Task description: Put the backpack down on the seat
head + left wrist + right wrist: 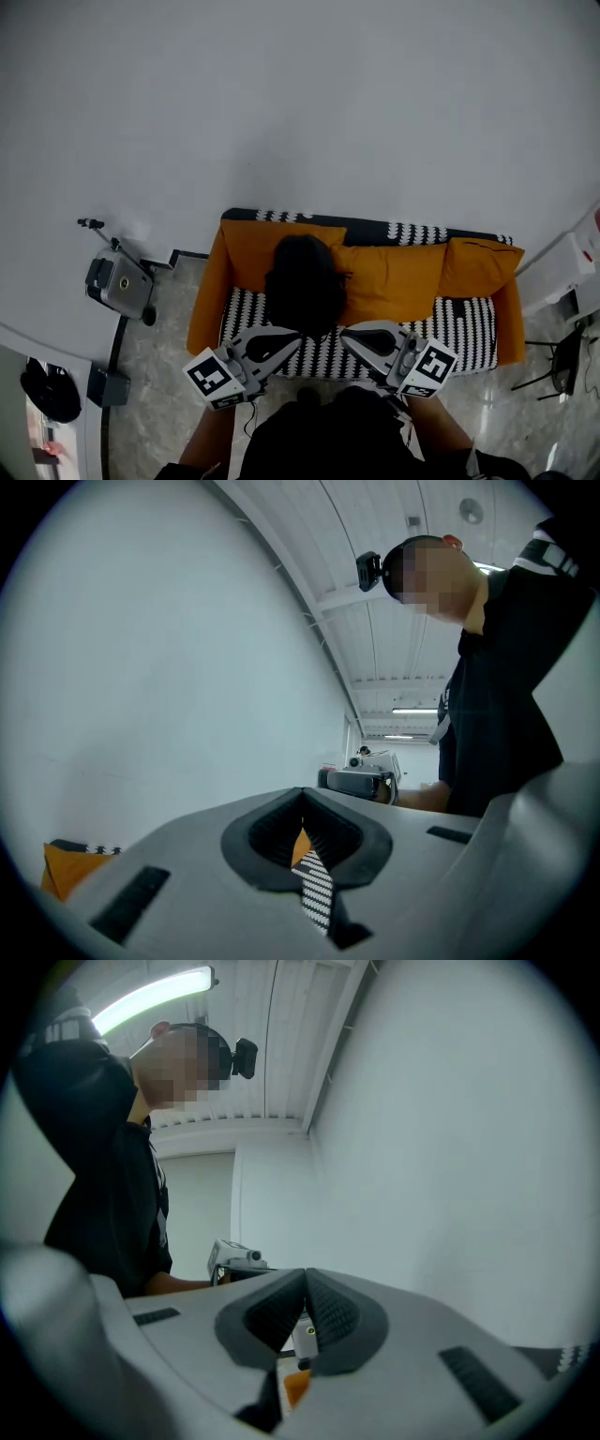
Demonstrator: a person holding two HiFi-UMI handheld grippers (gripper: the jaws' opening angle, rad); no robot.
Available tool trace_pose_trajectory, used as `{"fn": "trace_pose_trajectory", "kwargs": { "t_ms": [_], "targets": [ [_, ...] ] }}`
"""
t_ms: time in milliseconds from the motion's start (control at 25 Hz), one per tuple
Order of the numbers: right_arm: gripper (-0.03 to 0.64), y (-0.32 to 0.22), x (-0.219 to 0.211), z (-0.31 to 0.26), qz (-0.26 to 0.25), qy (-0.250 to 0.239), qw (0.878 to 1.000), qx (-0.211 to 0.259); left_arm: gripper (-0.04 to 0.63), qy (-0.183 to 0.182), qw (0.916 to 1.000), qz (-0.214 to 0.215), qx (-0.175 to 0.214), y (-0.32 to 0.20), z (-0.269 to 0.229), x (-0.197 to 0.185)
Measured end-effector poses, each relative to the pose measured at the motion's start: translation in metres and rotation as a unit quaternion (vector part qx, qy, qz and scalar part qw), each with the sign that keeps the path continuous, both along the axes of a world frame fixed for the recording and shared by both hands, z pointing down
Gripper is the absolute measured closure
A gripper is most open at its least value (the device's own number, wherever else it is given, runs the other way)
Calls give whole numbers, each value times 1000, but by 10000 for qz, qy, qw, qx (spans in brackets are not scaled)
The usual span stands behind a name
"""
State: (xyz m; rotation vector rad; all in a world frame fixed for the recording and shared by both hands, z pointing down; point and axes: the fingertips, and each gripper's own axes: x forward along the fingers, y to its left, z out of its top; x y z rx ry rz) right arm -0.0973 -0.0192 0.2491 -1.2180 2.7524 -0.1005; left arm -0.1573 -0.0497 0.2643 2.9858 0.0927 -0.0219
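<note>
On the black-and-white patterned seat (464, 328), a soft, rounded black backpack (305, 286) rests against smooth orange cushions (394, 277), its long axis running from backrest to front edge. Nearby, the grey left gripper (292, 339) and right gripper (347, 336), with ribbed dark pads (333, 1314), have jaws pressed together, holding nothing.

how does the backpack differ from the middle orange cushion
The backpack is black; the middle cushion is orange. The backpack is a rounded lump; the middle cushion is wide and flat. Both rest on the sofa seat.
</note>
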Motion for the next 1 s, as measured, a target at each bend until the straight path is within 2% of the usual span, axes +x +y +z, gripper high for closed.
{"fn": "trace_pose_trajectory", "kwargs": {
  "t_ms": [240,400,640,840,1000],
  "targets": [
    [591,22,-1,-7,-142,32,9998,128,574,-74,9995,-223,221,22,0,-6],
    [591,51,2,-11,-252,64,9995,205,574,-149,9993,-283,215,48,0,9],
    [591,113,37,6,-108,-563,9982,-199,572,-138,9990,-328,282,94,-5,30],
    [591,144,41,16,-252,-631,9975,-167,572,-206,9981,-526,229,125,9,31],
    [591,155,29,12,-450,-727,9963,-102,572,-235,9978,-578,230,146,9,30]
  ]
}}
